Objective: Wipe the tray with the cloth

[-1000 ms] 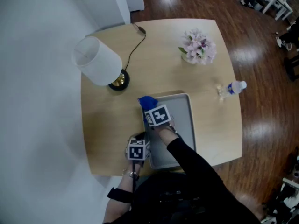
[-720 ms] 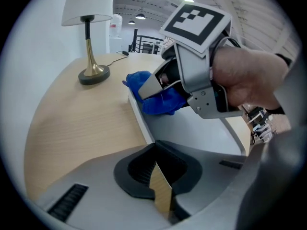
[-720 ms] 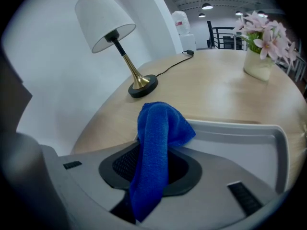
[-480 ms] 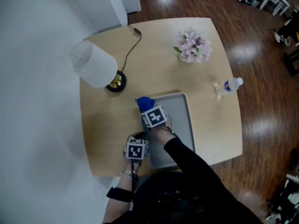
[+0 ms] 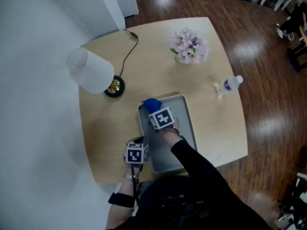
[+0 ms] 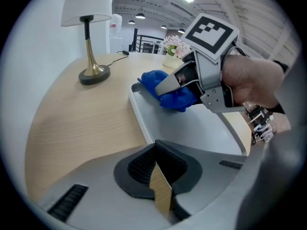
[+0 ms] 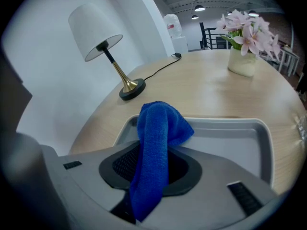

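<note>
The right gripper [image 7: 151,166] has slid the cloth [image 7: 156,128] a touch to the right, off the tray's far left corner and along the far rim. The left gripper [image 6: 157,171] hasn't budged.

The right gripper's jaws are closed about halfway on the blue cloth, and they've got it firmly. A thick fold runs up between the pads and its bunched end spills forward onto the tray [image 5: 186,128]. That bunch is pressed down just inside the far rim, close to the far left corner. A hand [image 6: 249,78] grips the tool from behind, with a black sleeve [image 5: 196,162] trailing back across the near right of the tray.

Over to the left gripper, which is sitting at the near left corner. The tray's left rim runs straight into its jaws. They're drawn almost together on that rim, with just a thin tan sliver showing in the gap.

The tray itself is grey, shallow and round-cornered. It lies on the near half of the pale wooden table [image 5: 216,123], with its short end towards the person. Apart from the cloth, its floor is bare.

Around it, a lamp [image 5: 90,71] with a white shade and brass base stands at the far left. Its black cord [image 5: 125,51] snakes off towards the far edge. A pot of pink flowers [image 5: 190,46] sits at the far right, well apart from the tray. A clear plastic bottle [image 5: 230,84] rests near the right edge.
</note>
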